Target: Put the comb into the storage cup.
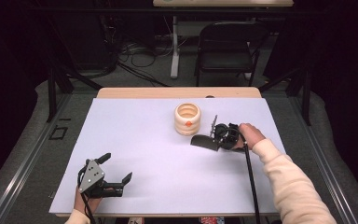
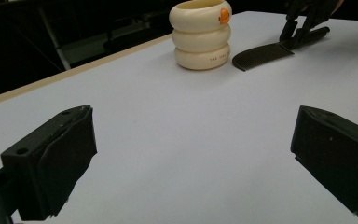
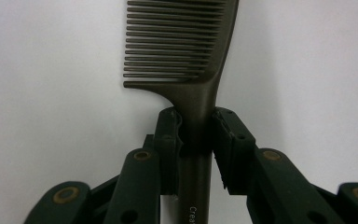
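The right gripper (image 3: 196,140) has its jaws drawn in close on the handle of a dark comb (image 3: 186,51). In the right gripper view the two black pads sit against either side of the handle just below the toothed head, so the comb is grasped there. The comb is hard, smooth plastic, dark brown to black, with a row of fine straight teeth along one edge, a thick spine on the other, and a narrow handle with small pale lettering near the bottom of that view.

In the high view the comb (image 1: 204,142) lies flat on the desk (image 1: 135,140), to the right of centre, its toothed head pointing left toward a cream holder (image 1: 187,119) that stands near it but apart. The right gripper (image 1: 216,133) comes at it from the right, with a hand in a pale sleeve behind it.

The holder is shaped like three rounded rings stacked up, glossy, open at the top, with a small orange mark on its upper ring.

The left gripper (image 1: 116,169) rests at the near left of the desk, well apart from both things. Its jaws stand wide and released, with only the matt white desk surface between the two blocky black pads.
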`<state>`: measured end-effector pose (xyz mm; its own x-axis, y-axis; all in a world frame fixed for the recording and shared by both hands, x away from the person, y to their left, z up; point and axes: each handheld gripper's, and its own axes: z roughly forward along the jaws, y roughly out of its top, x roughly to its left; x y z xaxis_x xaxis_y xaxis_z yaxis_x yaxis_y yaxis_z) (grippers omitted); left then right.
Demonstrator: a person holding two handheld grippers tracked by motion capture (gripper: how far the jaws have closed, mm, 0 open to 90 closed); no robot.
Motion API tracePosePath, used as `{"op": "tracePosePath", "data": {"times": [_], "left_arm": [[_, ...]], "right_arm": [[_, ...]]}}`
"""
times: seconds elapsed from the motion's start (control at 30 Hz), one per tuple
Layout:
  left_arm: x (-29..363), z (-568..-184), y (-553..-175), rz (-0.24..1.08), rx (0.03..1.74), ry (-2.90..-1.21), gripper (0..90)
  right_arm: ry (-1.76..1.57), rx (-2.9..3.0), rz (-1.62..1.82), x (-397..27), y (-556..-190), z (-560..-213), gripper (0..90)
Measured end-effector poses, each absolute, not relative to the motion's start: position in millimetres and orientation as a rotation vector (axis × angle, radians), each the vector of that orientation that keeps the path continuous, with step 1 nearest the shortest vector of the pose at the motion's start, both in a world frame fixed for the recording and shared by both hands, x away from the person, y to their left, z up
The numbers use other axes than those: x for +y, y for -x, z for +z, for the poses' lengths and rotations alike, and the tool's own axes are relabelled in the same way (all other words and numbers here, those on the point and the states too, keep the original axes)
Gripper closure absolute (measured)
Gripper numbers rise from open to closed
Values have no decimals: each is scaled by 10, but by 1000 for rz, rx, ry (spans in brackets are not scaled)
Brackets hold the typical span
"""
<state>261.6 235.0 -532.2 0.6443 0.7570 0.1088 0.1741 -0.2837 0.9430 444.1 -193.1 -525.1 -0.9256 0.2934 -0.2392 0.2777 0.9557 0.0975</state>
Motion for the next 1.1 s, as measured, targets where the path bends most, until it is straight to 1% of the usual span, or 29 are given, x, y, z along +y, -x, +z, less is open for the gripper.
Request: {"op": "tracePosePath", "data": {"times": [0.17,0.37,0.93,1.1], "left_arm": [[2350,-5320,-2615,686,747,-1803,2],[2348,-5319,-2615,688,746,-1804,2],[2346,-5320,-2615,689,749,-1802,2],[2347,-5319,-2615,691,749,-1803,2]], "right_arm": [[-367,2868,97,-1953,-4414,-5183,721],[-384,2860,121,-1990,-4353,-5127,721],[-404,2829,319,-2115,-4245,-5020,721],[-453,2818,401,-2158,-4195,-4986,721]]}}
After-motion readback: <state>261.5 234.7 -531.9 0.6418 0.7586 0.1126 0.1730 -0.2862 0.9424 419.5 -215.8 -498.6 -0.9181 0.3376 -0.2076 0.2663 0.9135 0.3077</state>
